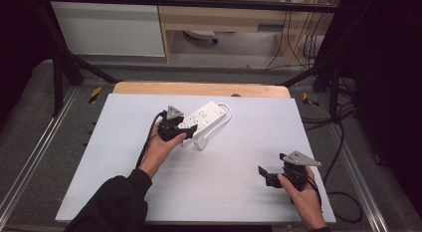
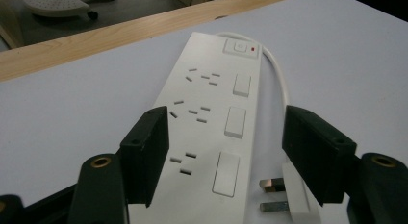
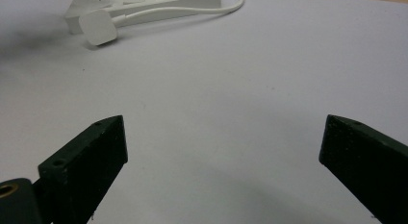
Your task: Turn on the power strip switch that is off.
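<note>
From the high view we saw a white tabletop with a wooden strip along its far edge. A white power strip lay on it left of centre toward the far side, its cord looping round the far end and back to a plug that rested just beside the strip's near end. The left hand held the left gripper over the strip's near end; we could not judge the jaws from here. The right hand held the right gripper near the tabletop's near right corner, well apart from the strip, its jaws pointing left.

In the left gripper view we saw the jaws spread wide and holding nothing. The strip ran away from us between them, its sockets on the left and three white switches down the right, with a main button and a red light at the far end. The left jaw stood over the strip's left edge near the closest socket. The plug lay beside the strip's right side, just inside the right jaw, its metal pins pointing toward the strip.

In the right gripper view we saw the jaws wide apart with bare tabletop between them. The strip and plug sat far off at the upper left, the cord curving along beside the strip.
</note>
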The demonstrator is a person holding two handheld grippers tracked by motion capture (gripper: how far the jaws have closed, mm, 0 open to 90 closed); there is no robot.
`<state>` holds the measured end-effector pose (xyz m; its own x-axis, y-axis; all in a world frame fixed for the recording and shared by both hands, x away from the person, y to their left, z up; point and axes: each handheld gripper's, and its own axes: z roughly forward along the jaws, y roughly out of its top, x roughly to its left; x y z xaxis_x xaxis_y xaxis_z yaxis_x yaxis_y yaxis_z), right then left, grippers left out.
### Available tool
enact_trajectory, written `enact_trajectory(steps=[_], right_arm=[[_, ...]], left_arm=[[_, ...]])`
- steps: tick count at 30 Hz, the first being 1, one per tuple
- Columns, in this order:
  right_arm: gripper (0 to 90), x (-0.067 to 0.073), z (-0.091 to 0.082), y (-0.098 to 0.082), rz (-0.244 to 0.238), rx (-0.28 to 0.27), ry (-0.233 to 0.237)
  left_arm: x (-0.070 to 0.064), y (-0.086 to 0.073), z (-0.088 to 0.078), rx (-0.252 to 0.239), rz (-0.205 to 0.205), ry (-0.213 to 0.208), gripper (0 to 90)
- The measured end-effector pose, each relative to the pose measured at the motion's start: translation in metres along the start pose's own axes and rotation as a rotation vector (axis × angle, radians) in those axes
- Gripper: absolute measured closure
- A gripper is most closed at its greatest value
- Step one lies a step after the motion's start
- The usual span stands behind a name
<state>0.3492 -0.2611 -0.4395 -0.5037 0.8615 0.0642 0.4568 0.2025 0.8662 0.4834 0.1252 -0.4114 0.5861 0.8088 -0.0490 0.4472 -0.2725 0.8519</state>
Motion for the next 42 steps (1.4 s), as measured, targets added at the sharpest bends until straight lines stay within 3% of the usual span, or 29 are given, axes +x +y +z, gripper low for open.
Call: enact_trajectory(steps=[4,8,14,20,31,36,42], right_arm=[[3.3,-0.0006,0.0,0.0,-0.001,0.0,0.0],[3.3,-0.0006,-0.0001,0.0002,-0.002,-0.002,0.002],[3.3,-0.0007,-0.0002,0.0003,-0.002,-0.003,0.002],[3.3,-0.0006,-0.0002,0.0005,-0.001,-0.005,0.002],[3.3,-0.0003,-0.0006,0.0006,0.001,-0.006,0.004],[3.3,-0.0002,-0.0005,0.0007,-0.001,-0.006,0.003],[3.3,0.0005,-0.0014,0.001,-0.002,-0.011,0.004]], left_arm=[[-0.0009,-0.0005,0.0024,-0.003,-0.014,-0.008,41.4],[-0.0032,-0.0012,0.0045,0.005,-0.005,-0.001,51.9],[-0.0062,-0.0003,0.0039,-0.008,0.013,0.0,60.3],[-0.0037,-0.0008,0.0048,-0.019,0.003,-0.016,71.0],[-0.0013,-0.0035,0.0079,-0.008,0.018,-0.022,82.8],[-0.002,-0.0037,0.0086,-0.009,0.005,-0.051,88.4],[-0.0015,-0.0049,0.01,0.003,0.008,-0.057,90.0]])
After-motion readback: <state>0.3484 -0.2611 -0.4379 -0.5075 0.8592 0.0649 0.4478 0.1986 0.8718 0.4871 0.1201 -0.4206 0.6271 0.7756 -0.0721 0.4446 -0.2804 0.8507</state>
